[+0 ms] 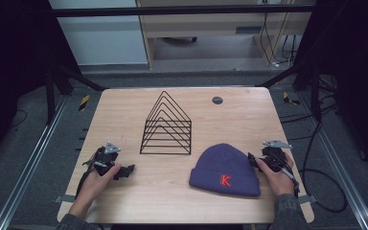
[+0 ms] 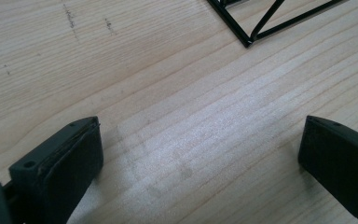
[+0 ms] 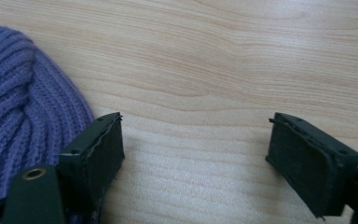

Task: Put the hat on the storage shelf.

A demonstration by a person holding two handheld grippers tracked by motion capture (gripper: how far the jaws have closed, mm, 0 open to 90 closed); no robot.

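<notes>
Beanie lies flat on the table, just beside the right gripper, which stands spread and empty.
Soft ribbed knit, light and floppy, so it will likely sag and fold when lifted; the thick folded cuff nearest the right gripper looks the surest place to pinch. Left gripper, also spread and empty, rests well apart from it, near the wire rack.

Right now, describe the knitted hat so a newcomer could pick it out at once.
Start at the light wooden table and find the black wire rack of triangular dividers at its middle. Nearer the person and to the right lies the purple ribbed knit beanie, beside the open right gripper. Its red letter K on the folded cuff sets it apart.
</notes>
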